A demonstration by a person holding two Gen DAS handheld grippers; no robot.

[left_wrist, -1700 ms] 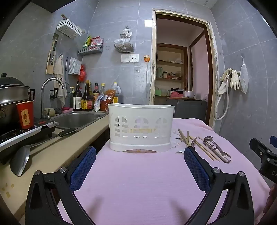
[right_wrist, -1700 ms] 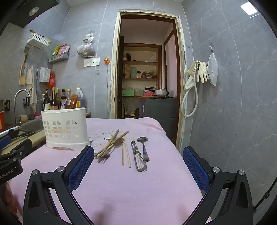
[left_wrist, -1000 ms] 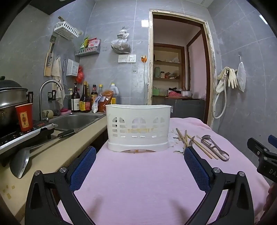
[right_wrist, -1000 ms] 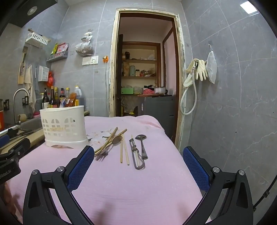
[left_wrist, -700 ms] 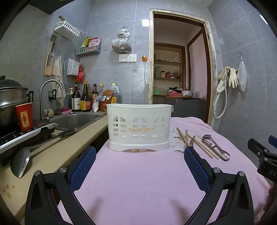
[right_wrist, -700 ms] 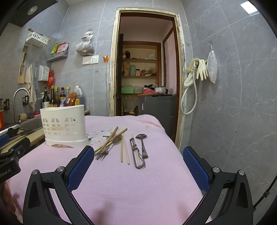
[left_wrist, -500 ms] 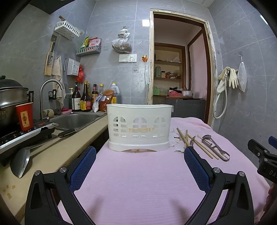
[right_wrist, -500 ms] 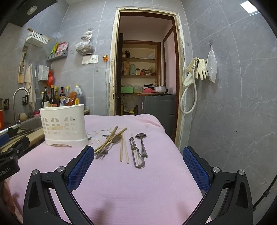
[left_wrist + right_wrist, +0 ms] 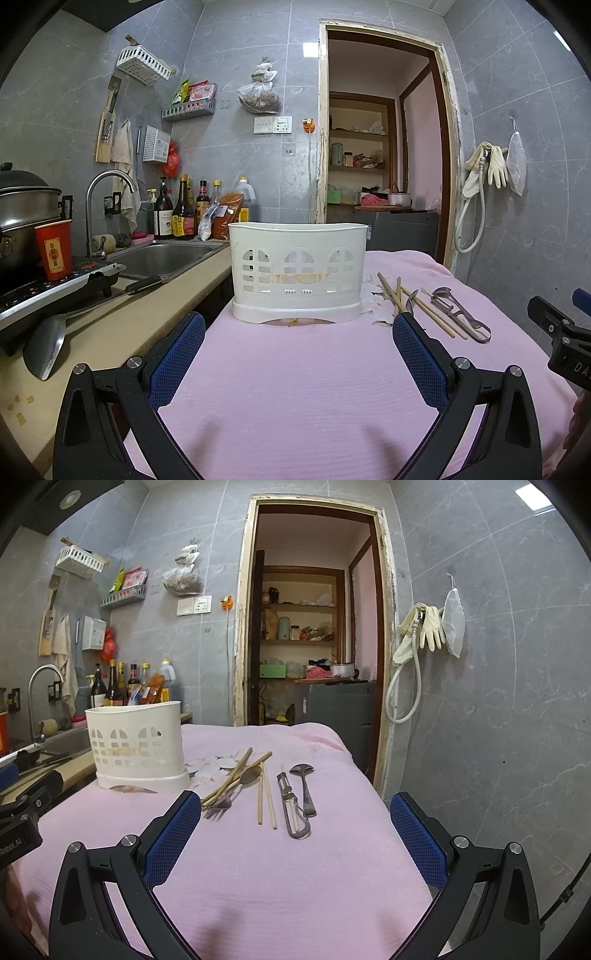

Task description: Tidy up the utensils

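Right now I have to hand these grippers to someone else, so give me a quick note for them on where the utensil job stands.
Left gripper: open, holding nothing, facing the caddy.
Right gripper: open, holding nothing, facing the utensils.
The white caddy stands upright on the pink cloth, near the counter edge.
To its right, loose on the cloth: crossed chopsticks with a wooden spoon and a fork, a straight chopstick pair, a peeler and a metal spoon.
Done: nothing seems to be in the caddy.
Left: put every utensil in the caddy.

Upright white caddy (image 9: 297,273); chopsticks (image 9: 266,797), spoon (image 9: 304,782), peeler (image 9: 291,808) flat beside.
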